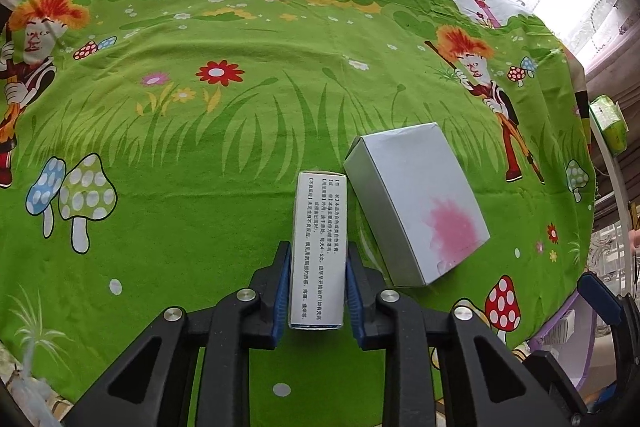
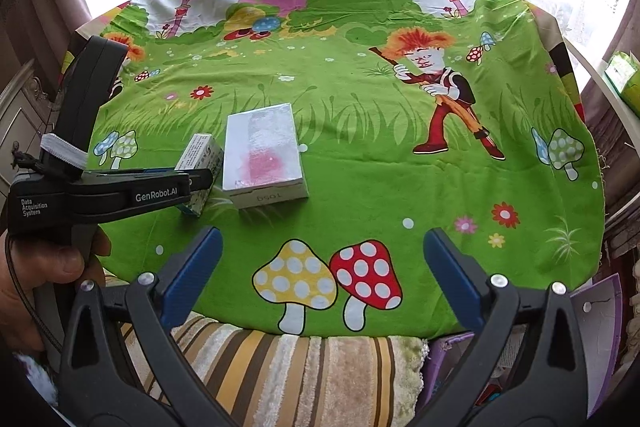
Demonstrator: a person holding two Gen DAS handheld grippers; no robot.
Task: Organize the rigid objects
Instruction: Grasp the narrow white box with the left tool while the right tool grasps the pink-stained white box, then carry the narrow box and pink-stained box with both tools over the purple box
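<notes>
A narrow white box [image 1: 318, 247] printed with black text sits between the blue pads of my left gripper [image 1: 319, 251], which is shut on its long sides. The box's far end points away from me, just over the green cloth. Right beside it a larger white box [image 1: 416, 203] with a pink blotch lies flat on the cloth. In the right wrist view the narrow box [image 2: 202, 153] appears tilted in the left gripper [image 2: 196, 183], next to the larger box [image 2: 262, 151]. My right gripper [image 2: 322, 235] hangs open and empty over the near edge of the cloth.
A green cartoon cloth [image 1: 200, 147] covers the table. A striped cushion [image 2: 300, 367] lies under its near edge. A green packet [image 2: 628, 79] sits on a shelf at the far right. A hand [image 2: 48, 275] holds the left gripper's handle.
</notes>
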